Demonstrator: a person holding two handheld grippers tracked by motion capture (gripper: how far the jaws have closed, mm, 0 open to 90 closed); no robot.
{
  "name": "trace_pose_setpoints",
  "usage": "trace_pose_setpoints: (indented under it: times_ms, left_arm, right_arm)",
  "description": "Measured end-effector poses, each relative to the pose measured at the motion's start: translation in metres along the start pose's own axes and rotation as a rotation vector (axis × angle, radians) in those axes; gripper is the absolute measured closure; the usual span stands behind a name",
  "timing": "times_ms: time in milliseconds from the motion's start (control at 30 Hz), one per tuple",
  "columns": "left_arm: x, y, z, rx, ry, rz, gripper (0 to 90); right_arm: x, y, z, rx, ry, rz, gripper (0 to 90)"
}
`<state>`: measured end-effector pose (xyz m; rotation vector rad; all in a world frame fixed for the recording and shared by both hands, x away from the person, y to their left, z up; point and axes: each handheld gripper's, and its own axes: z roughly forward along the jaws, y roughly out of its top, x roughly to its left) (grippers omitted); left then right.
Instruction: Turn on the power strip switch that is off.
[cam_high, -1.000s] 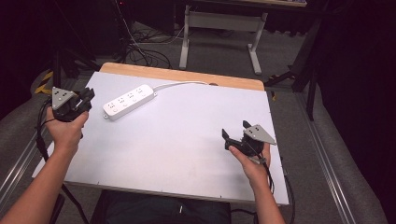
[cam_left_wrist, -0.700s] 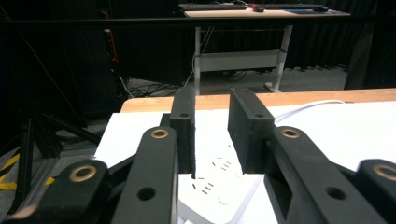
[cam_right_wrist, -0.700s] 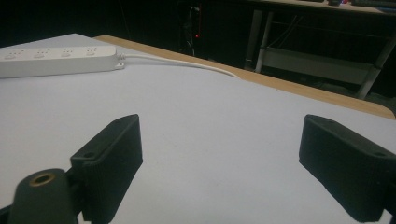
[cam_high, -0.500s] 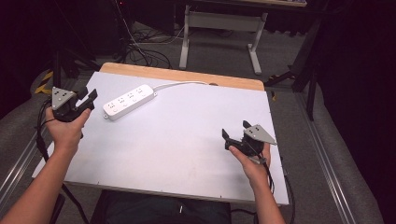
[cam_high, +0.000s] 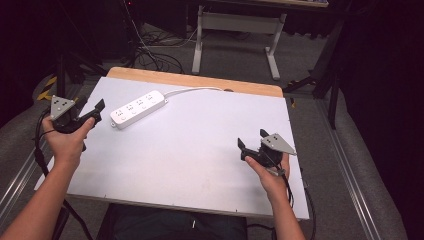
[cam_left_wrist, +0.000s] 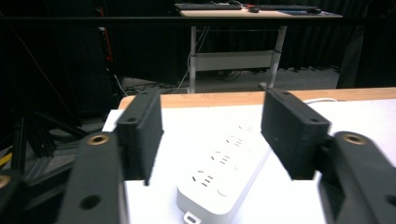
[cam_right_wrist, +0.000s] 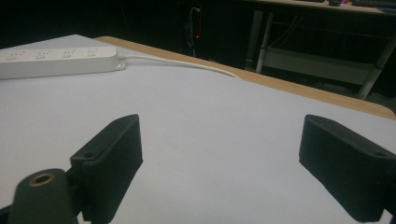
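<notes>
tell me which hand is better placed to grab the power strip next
Left, most likely. The left gripper sits just beside the near end of the power strip, jaws just opened and aimed at it with nothing between them. The right gripper is open too, but far across the table.

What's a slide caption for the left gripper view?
Left gripper, jaws just opening with nothing between them, faces the power strip on the white table.

No legible text, label or number on anything.

Black fingers (cam_left_wrist: 140, 133), grey three-cornered plates (cam_high: 278, 143)
</notes>
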<state>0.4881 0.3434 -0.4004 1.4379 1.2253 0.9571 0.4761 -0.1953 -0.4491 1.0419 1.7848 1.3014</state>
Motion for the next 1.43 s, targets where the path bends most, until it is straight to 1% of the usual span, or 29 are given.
trace_pose_setpoints:
  times_ms: [100,167,267,300,367,400,433,467,500,533,600,667,800,1433]
  left_arm:
    - [0.0009,-0.0005,0.0008,0.002,0.001,-0.004,34.0]
    - [0.0016,-0.0005,0.001,0.009,-0.002,-0.008,29.6]
    - [0.002,-0.0012,0.0016,0.012,-0.001,-0.009,27.7]
    - [0.002,-0.0013,0.0018,0.016,-0.002,-0.012,25.5]
    - [0.0019,-0.0016,0.0019,0.019,0.001,-0.004,21.4]
    - [0.0016,-0.0019,0.0022,0.021,0.002,0.0,20.7]
    - [0.0011,-0.0021,0.0024,0.021,0.01,0.001,18.8]
    - [0.0006,-0.0022,0.0026,0.021,0.022,-0.003,14.4]
    - [0.0002,-0.0021,0.0026,0.026,0.028,-0.006,6.9]
    - [0.0,-0.0022,0.0027,0.022,0.028,-0.005,3.4]
    - [-0.0001,-0.0024,0.0025,0.025,0.018,0.002,7.7]
    - [-0.0006,-0.0028,0.0031,0.025,0.016,0.003,5.3]
    - [-0.0002,-0.0034,0.0036,0.027,0.021,0.007,3.9]
    - [0.0012,-0.004,0.0034,0.034,0.011,0.002,3.4]
  right_arm:
    - [0.0,-0.0001,0.0003,-0.001,0.001,0.003,13.8]
    - [0.0,-0.0001,0.0003,0.0,0.001,0.002,13.8]
    - [0.0,-0.0002,0.0003,0.0,0.0,0.002,13.8]
    - [0.0,-0.0001,0.0002,-0.001,0.0,0.002,13.7]
    - [0.0001,-0.0002,0.0002,0.0,0.001,0.003,13.6]
    - [0.0,-0.0002,0.0003,0.001,0.001,0.001,13.6]
    - [0.0,-0.0003,0.0004,0.001,0.002,0.001,13.6]
    - [0.0,-0.0003,0.0005,0.002,0.002,0.001,13.6]
    - [0.0,-0.0003,0.0005,0.002,0.001,-0.001,13.6]
    - [0.0,-0.0003,0.0006,0.002,0.001,-0.001,13.5]
    - [0.0,-0.0003,0.0005,0.003,0.001,-0.002,13.6]
    - [0.0,-0.0003,0.0004,0.003,0.001,-0.002,13.5]
    - [0.0003,-0.0004,0.0007,0.002,0.003,-0.001,13.4]
    - [0.0003,-0.0005,0.0017,0.003,0.003,-0.004,13.4]
